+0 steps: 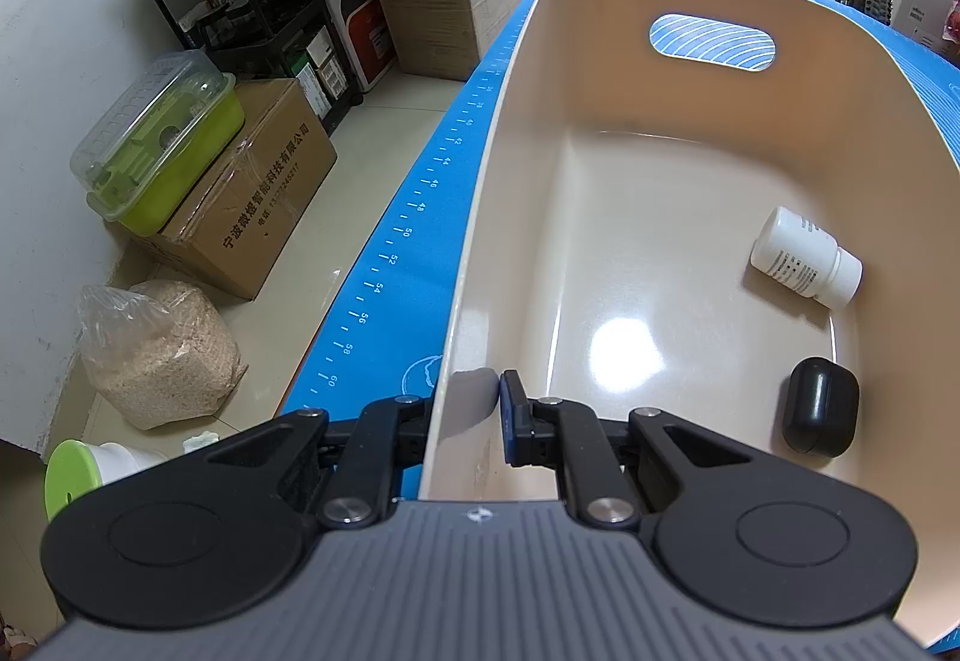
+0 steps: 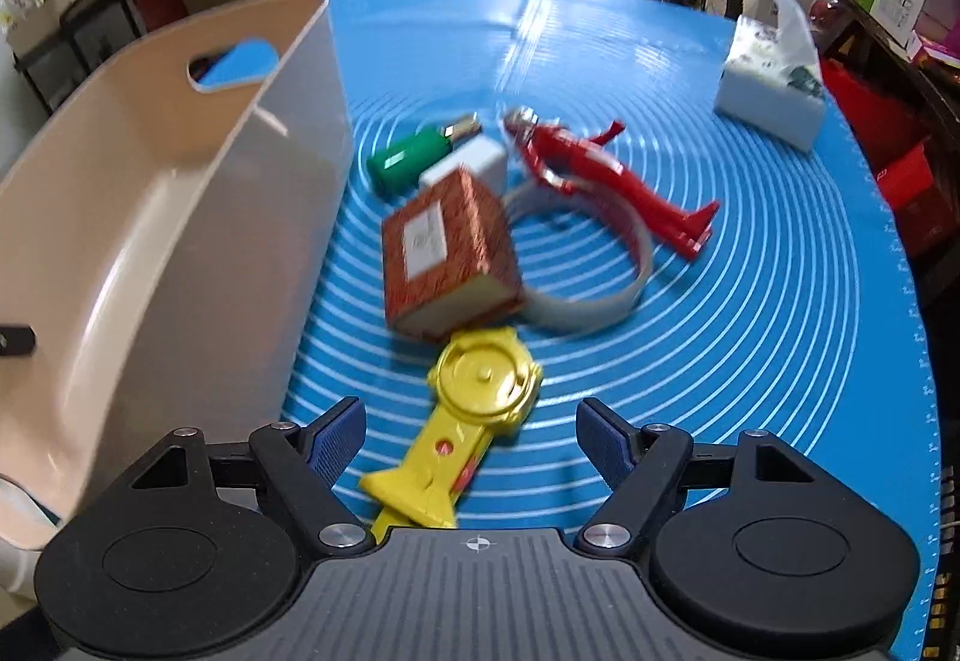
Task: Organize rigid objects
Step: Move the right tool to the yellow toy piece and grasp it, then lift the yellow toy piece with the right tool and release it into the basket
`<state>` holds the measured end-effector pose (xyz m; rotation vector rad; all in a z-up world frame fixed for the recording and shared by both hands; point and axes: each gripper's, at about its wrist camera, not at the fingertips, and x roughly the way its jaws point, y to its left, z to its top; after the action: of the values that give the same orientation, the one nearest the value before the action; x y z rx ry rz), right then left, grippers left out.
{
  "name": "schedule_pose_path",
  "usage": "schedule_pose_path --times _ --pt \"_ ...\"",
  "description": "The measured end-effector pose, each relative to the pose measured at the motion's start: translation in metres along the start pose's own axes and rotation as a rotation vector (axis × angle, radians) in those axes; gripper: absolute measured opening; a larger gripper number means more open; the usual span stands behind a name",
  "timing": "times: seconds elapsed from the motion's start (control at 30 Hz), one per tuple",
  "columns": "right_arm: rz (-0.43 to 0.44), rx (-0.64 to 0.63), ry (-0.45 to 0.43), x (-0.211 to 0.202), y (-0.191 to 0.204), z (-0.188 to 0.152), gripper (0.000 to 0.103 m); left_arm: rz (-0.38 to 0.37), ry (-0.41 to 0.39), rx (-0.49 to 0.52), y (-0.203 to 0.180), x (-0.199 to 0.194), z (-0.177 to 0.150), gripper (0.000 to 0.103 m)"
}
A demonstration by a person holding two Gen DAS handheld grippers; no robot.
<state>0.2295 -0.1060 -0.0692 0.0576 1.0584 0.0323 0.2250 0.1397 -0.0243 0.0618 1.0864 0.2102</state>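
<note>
yellow toy (image 2: 474, 421): on blue mat (image 2: 750, 301) beside beige bin (image 2: 150, 217), handle lying between spread jaws of right gripper (image 2: 471, 442) | likely light, stiff, slick plastic; take the narrow handle | left gripper (image 1: 468, 409) clenched on bin wall

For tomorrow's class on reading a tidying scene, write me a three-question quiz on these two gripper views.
1. True or false: the left gripper is clamped on the beige bin wall.
2. What lies between the open right gripper fingers? A) red figure B) yellow toy C) green lighter
3. Name the two things in the bin.

Key:
1. True
2. B, the yellow toy
3. White bottle and black case
</note>
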Motion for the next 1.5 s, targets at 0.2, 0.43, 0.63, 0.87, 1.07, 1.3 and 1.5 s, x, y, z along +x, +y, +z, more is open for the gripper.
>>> schedule_pose_path --times 0.2,0.43,0.63,0.87,1.07,1.3,1.5 --pt "-0.063 -0.006 0.014 0.021 0.006 -0.001 0.081 0.000 0.000 0.001 0.000 0.000 0.000 0.017" --pt "-0.079 0.067 -0.011 0.032 -0.007 0.007 0.080 0.001 0.000 0.001 0.000 0.000 0.000 0.017" --pt "-0.081 0.012 -0.046 0.031 0.000 0.004 0.069 0.002 0.000 0.002 0.000 0.000 0.000 0.017" --pt "-0.076 -0.045 -0.056 0.028 0.009 0.005 0.053 0.002 0.001 0.001 0.001 0.001 0.000 0.017" --pt "-0.076 -0.018 -0.053 0.022 0.003 0.005 0.053 0.002 0.002 0.000 0.001 0.000 0.001 0.017" --pt "-0.082 -0.040 -0.092 0.008 0.003 0.005 0.053 0.003 0.002 0.001 0.001 0.001 0.001 0.017" --pt "-0.082 -0.047 -0.164 -0.014 0.003 0.007 0.053 0.004 0.001 -0.002 0.001 0.001 0.000 0.017"
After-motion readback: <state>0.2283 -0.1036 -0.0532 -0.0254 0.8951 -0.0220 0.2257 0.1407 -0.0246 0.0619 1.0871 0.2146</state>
